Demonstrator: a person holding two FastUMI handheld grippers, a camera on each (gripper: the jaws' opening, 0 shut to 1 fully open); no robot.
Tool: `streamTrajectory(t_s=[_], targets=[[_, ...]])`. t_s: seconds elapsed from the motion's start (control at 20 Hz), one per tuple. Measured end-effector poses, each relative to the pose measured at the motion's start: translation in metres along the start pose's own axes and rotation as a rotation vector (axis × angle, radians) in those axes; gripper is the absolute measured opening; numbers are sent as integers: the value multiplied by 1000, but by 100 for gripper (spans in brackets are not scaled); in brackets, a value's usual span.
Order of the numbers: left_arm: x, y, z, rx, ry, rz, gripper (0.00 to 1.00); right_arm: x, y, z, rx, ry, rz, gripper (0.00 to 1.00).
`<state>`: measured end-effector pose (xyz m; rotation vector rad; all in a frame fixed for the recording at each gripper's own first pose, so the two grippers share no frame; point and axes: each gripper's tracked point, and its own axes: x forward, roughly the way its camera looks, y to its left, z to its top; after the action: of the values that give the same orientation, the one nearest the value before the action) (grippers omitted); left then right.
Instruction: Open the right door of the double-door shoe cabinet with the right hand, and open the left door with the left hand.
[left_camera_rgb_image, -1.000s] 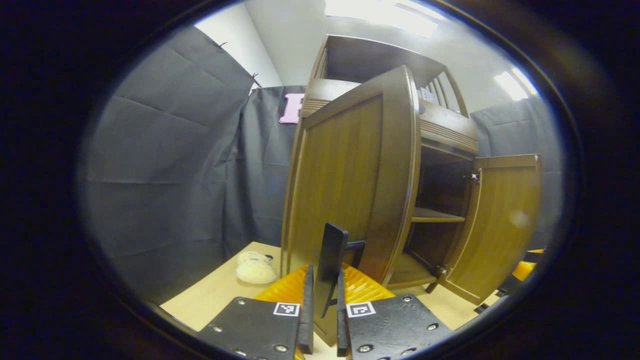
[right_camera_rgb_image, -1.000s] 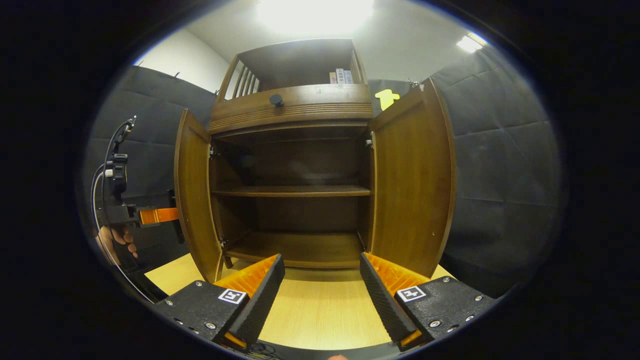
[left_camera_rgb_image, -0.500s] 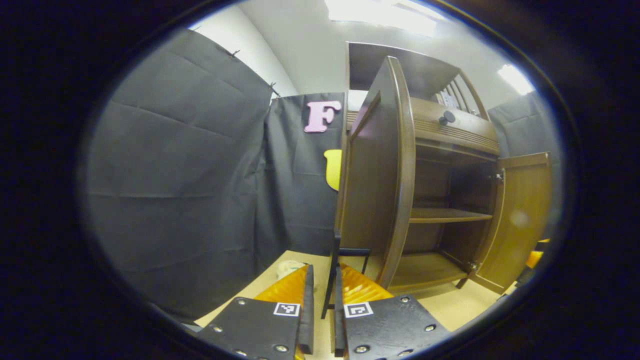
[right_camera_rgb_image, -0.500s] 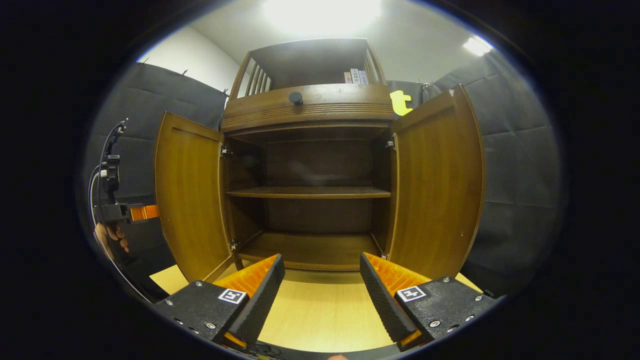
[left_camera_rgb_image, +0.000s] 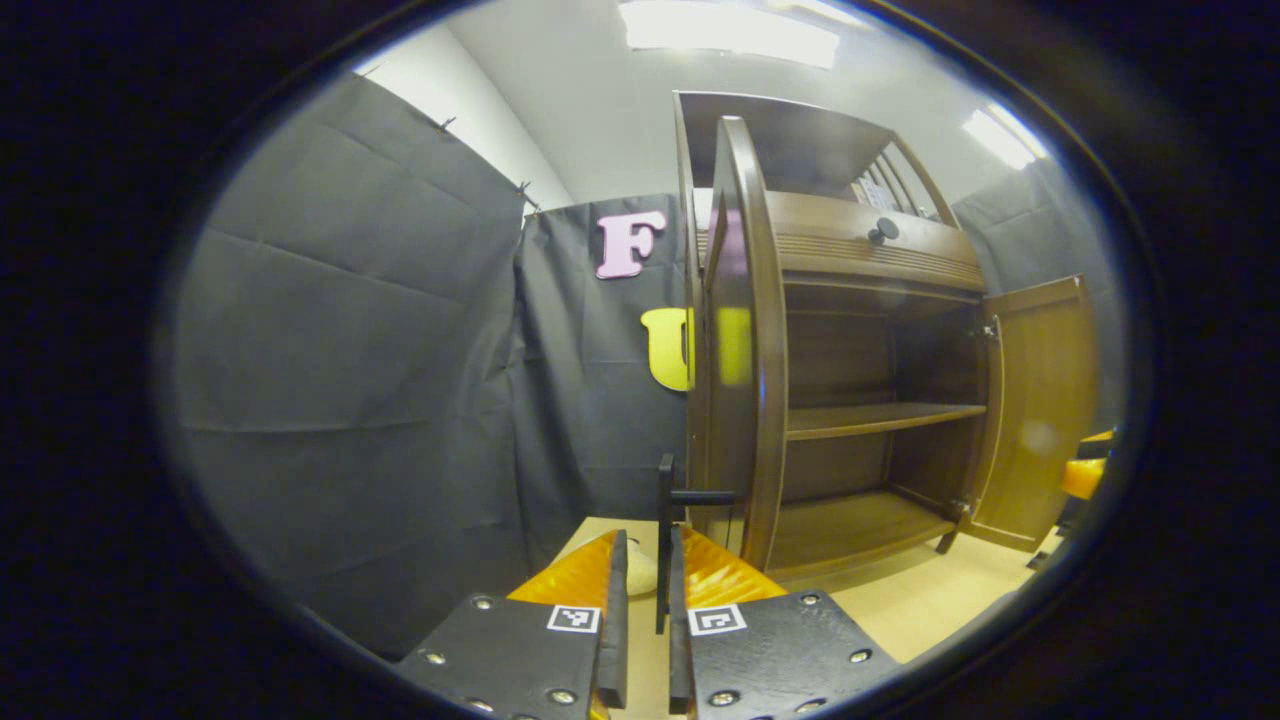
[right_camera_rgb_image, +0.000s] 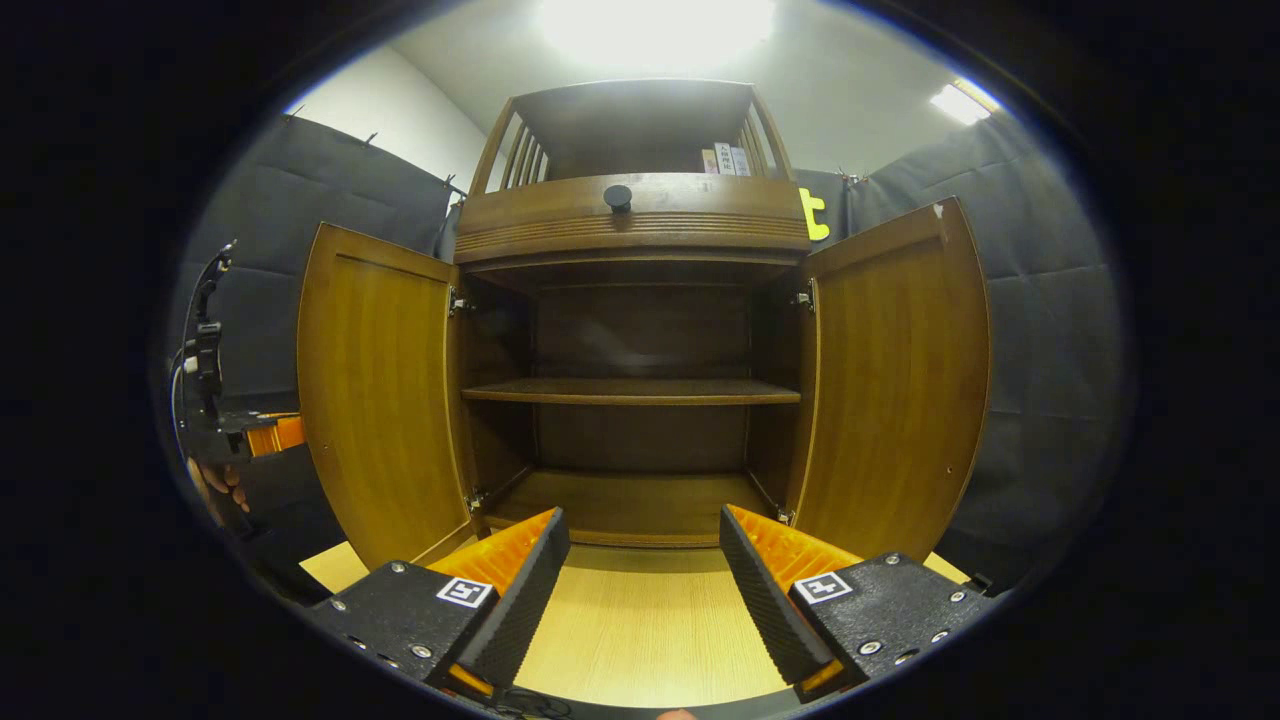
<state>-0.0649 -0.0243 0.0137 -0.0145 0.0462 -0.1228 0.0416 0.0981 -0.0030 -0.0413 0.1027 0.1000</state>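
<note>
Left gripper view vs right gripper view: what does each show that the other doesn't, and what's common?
Left gripper view: the left door nearly edge-on with its outer face, and its handle between the nearly closed fingers of the left gripper. Right gripper view: both doors' inner faces, the right gripper open over the table, and a hand at far left. Shared: the cabinet's shelf, the drawer knob, and the right door standing open.

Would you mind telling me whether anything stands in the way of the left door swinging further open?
Nothing visible does. The left gripper is shut on the left door handle. Past the door's outer face, the left gripper view shows only bare tabletop and the booth's cloth wall behind it.
</note>
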Motion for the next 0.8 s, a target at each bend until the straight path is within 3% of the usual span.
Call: streamTrajectory(t_s=[0.3, 0.8], targets=[[-12, -4, 18, -5, -8, 17, 17, -10, 3, 9, 15, -24, -27, 93], [-116, -58, 40, -35, -48, 28, 20, -54, -36, 18, 20, -60, -34, 94]])
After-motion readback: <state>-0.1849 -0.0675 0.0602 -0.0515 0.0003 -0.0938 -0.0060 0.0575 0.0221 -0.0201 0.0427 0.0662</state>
